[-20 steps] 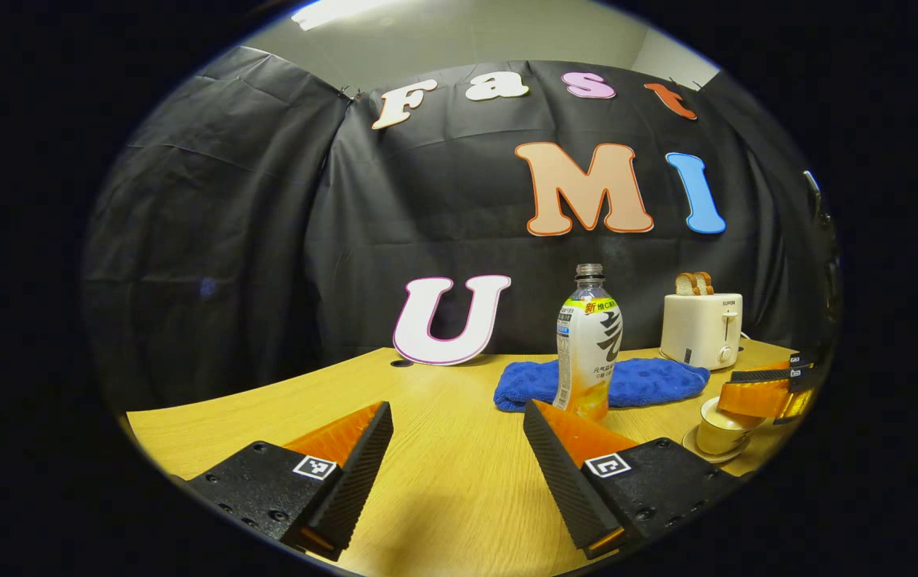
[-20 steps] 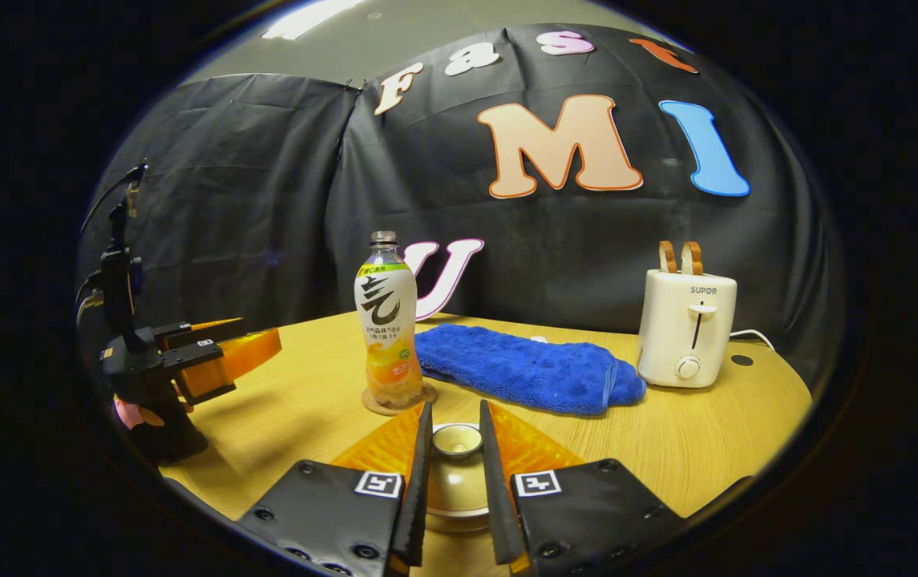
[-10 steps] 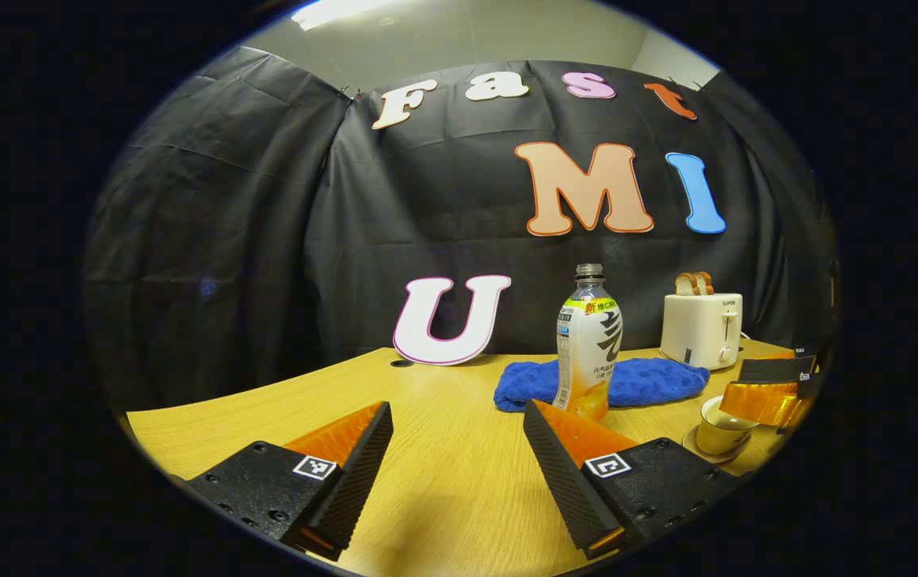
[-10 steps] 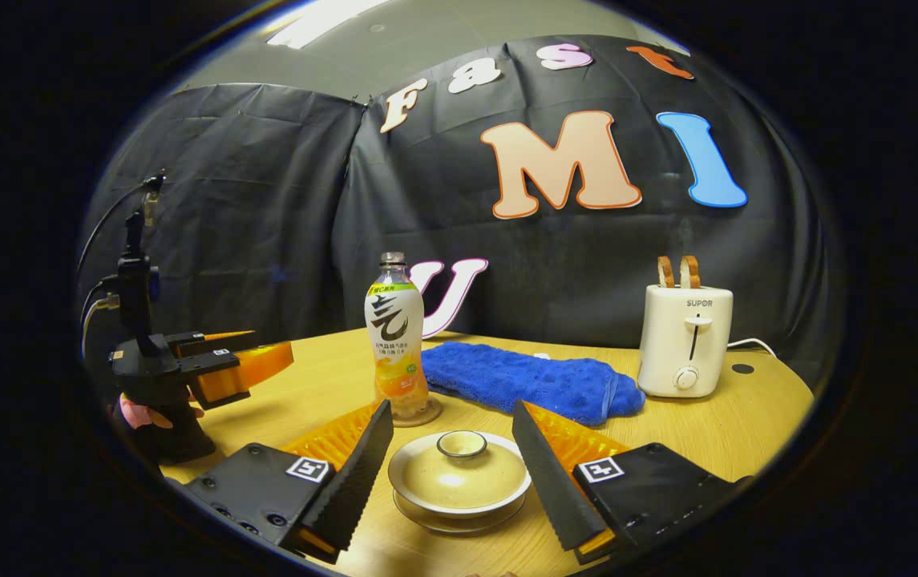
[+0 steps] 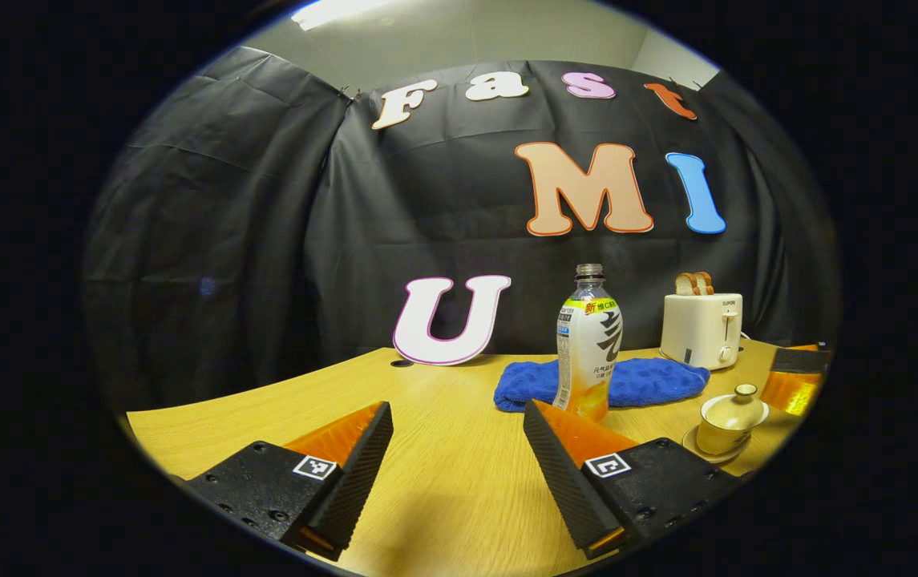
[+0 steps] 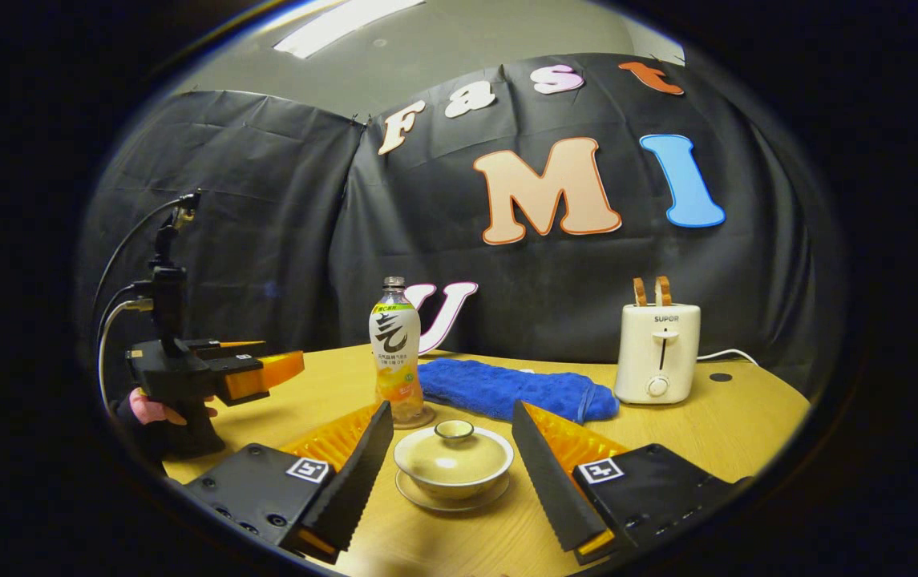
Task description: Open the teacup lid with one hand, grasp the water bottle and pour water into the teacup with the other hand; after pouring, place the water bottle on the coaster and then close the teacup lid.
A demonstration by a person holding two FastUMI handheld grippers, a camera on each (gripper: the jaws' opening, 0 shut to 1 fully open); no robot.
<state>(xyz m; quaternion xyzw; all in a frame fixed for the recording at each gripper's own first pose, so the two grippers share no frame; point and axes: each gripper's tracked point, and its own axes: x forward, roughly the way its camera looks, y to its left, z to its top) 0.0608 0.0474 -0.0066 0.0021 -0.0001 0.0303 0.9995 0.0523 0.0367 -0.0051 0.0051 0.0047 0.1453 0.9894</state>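
Note:
The cream teacup (image 6: 452, 473) stands on its saucer with its lid (image 6: 452, 453) resting on it. It sits just ahead of my right gripper (image 6: 452, 410), whose fingers stand open on either side without touching it. The water bottle (image 6: 395, 353) stands uncapped and upright on a round coaster (image 6: 426, 417) behind the cup. My left gripper (image 5: 456, 409) is open and empty above the table. The bottle (image 5: 589, 344) is ahead of it to the right, and the teacup (image 5: 729, 421) is farther right. The right gripper (image 5: 797, 375) shows beyond the cup.
A blue towel (image 6: 507, 389) lies behind the bottle, and a white toaster (image 6: 657, 353) with bread stands at the back right. A hand (image 6: 155, 409) holds the left gripper (image 6: 286, 367) over the table's left edge. The wooden table (image 5: 442, 481) is bare in front.
My right gripper opened, let go of the lid now resting on the teacup, and drew back toward me. The left gripper has stayed where it was.

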